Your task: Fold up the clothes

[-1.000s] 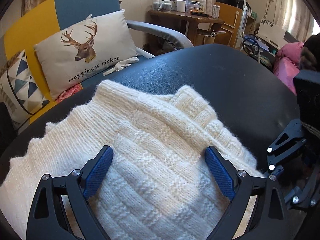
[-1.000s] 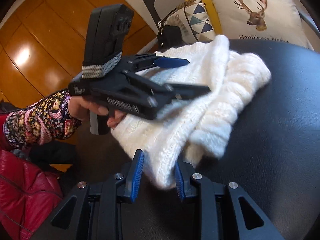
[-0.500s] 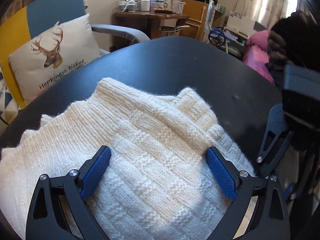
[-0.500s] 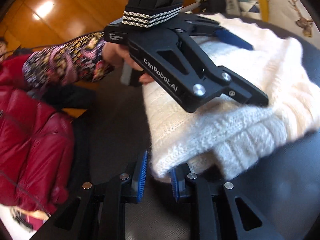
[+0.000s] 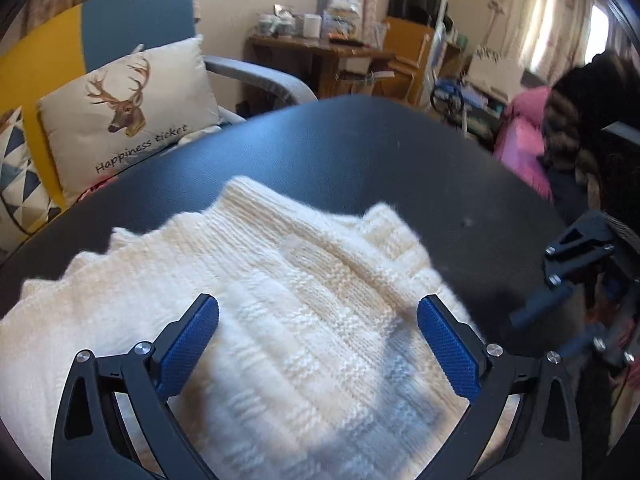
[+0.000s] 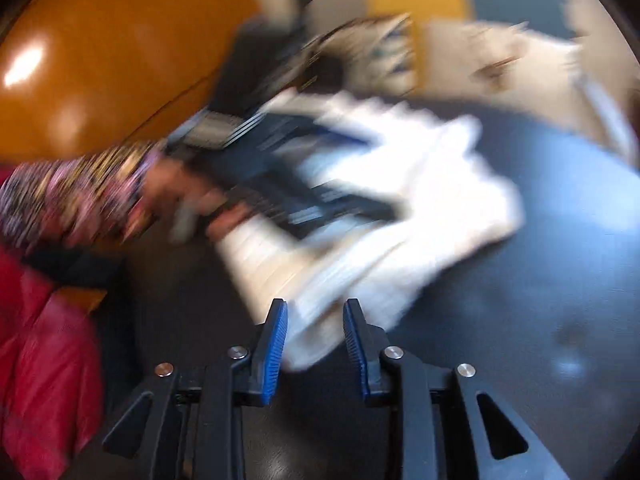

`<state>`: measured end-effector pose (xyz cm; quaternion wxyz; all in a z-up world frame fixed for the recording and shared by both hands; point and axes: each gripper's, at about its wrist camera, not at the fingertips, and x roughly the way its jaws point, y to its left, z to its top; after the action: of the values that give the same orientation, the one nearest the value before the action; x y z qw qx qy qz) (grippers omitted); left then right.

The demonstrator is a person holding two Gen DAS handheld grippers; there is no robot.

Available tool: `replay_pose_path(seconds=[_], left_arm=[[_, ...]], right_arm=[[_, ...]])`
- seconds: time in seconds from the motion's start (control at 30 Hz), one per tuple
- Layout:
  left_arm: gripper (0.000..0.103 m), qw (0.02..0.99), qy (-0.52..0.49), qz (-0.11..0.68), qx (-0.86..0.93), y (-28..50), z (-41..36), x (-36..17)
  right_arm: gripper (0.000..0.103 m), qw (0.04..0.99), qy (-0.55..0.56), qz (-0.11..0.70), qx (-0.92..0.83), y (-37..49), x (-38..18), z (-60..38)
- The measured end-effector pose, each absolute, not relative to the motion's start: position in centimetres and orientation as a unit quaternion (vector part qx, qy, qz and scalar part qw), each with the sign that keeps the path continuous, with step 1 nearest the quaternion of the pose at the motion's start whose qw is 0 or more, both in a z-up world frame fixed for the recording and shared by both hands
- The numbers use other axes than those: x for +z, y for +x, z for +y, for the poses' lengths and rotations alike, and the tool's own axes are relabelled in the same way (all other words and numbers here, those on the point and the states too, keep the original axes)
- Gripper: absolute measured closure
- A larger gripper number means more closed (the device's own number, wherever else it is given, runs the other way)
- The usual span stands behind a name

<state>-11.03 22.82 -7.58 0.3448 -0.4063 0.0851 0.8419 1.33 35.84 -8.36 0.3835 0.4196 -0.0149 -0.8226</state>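
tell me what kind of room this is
Most likely a home living room: a sofa with a deer-print cushion, a cluttered wooden desk, and a white knit sweater on a black table.

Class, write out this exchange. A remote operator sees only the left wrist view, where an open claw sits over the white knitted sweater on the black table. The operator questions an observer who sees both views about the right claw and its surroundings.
Operator: Is the right claw gripping anything?
Observer: It seems so. The right claw has a corner of the sweater between its pads, though that view is blurred.
Operator: Who holds my left claw?
Observer: A hand in a floral sleeve holds the left claw.
Operator: Anything beside the table?
Observer: A red jacket lies past the table edge.
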Motion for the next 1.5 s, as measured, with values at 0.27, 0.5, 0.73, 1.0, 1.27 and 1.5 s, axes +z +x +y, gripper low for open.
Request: replay_pose_path(seconds=[0.27, 0.5, 0.73, 1.0, 1.27, 1.5], left_arm=[[0.002, 0.231, -0.405, 0.083, 0.881, -12.2, 12.8, -6.6], [0.001, 0.111, -0.399, 0.140, 0.899, -12.7, 4.0, -8.0], [0.001, 0.106, -0.423, 0.021, 0.900, -11.1, 1.5, -10.7], [0.001, 0.111, -0.427, 0.012, 0.897, -7.4, 4.3, -10.3], [0.001, 0.098, -0.406, 0.003, 0.908, -5.5, 1.2, -8.4], [0.001, 0.084, -0.418, 0.028, 0.904, -5.8, -0.6, -9.7]], right_arm=[[0.074, 0.258, 0.390, -0.009, -0.884, -3.3, -6.7, 28.3], [0.073, 0.229, 0.392, 0.095, -0.886, -3.7, -9.4, 25.7], [0.060, 0.212, 0.388, 0.175, -0.880, -4.7, -11.5, 25.7], [0.060, 0.215, 0.403, 0.165, -0.874, -5.0, -10.0, 28.5], [0.068, 0.319, 0.377, 0.113, -0.862, -1.0, -6.6, 20.9], [0.069, 0.297, 0.373, 0.235, -0.847, 2.1, -9.5, 14.0]])
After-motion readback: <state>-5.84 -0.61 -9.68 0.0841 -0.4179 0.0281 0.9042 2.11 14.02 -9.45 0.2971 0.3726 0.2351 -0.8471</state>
